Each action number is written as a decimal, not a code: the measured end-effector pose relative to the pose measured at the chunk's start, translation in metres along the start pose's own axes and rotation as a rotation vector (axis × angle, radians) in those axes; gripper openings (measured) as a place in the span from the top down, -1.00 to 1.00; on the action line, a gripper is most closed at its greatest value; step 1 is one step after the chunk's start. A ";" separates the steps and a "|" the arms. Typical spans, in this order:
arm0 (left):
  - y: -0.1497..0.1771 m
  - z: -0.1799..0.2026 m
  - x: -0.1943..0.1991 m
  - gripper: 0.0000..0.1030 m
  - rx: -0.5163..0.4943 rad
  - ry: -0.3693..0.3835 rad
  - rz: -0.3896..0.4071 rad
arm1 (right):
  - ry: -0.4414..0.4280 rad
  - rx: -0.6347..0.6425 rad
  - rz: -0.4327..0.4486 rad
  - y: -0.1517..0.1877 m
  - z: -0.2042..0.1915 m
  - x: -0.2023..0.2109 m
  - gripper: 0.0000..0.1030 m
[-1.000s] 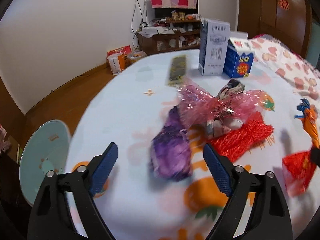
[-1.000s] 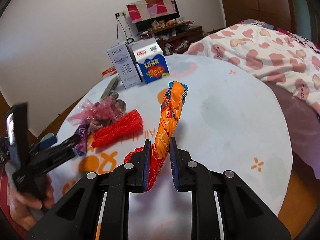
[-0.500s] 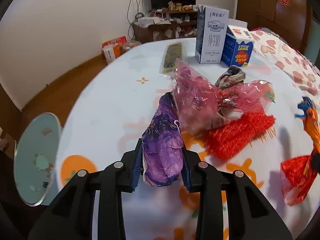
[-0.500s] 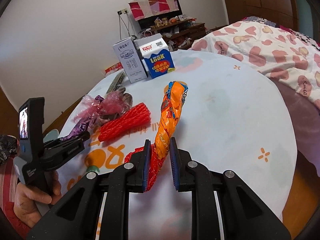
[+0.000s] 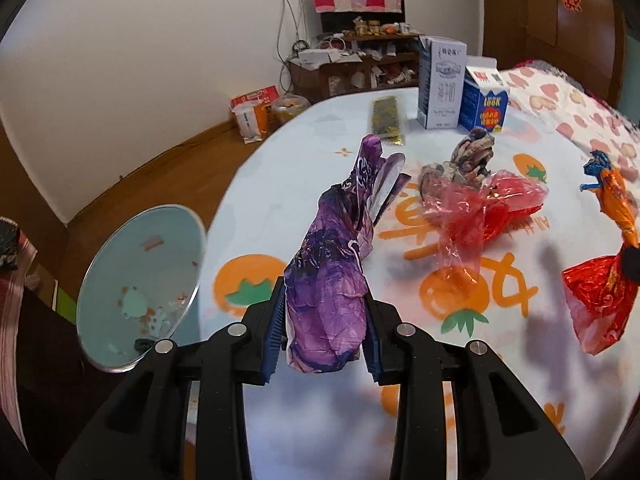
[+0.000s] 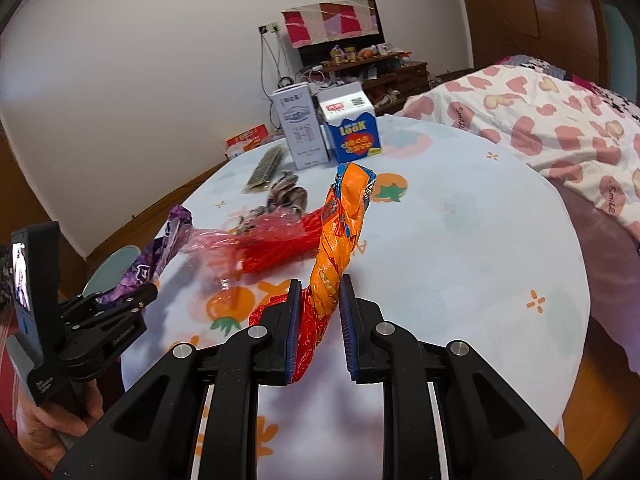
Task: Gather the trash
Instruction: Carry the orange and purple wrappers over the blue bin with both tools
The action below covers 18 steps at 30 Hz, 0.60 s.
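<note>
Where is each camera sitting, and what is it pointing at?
Left wrist view: sits on the left gripper, looking forward and down over the round fruit-print table; its black fingers clamp a crumpled purple foil wrapper.
Right wrist view: sits on the right gripper, facing the same table; its fingers clamp a twisted orange and red foil wrapper, and the person's left hand shows.
Shared: both wrappers, the white carton, the blue carton and the red mesh sleeve.

Black fingers point(image 5: 276, 326) carry ribbed blue pads, silver screws.
</note>
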<state>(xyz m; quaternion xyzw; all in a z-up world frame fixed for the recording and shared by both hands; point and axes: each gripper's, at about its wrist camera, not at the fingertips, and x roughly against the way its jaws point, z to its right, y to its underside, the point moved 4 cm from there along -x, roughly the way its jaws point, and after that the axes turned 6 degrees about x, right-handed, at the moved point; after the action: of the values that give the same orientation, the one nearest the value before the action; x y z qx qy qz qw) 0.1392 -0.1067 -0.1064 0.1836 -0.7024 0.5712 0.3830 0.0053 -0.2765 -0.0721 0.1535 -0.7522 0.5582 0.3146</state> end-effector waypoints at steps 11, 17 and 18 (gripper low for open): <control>0.011 -0.019 0.032 0.35 0.014 0.015 0.048 | -0.029 0.062 0.004 0.003 -0.031 0.005 0.62; 0.019 -0.030 0.038 0.35 0.030 0.012 0.049 | -0.060 0.110 -0.007 0.005 -0.056 0.002 0.62; 0.020 -0.033 0.038 0.35 0.035 0.012 0.048 | -0.066 0.117 -0.011 0.005 -0.060 0.001 0.62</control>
<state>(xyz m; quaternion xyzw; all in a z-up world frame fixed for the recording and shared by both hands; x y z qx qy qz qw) 0.1119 -0.0635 -0.0894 0.1700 -0.6943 0.5933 0.3701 0.0197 -0.2184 -0.0648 0.1938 -0.7275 0.5941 0.2832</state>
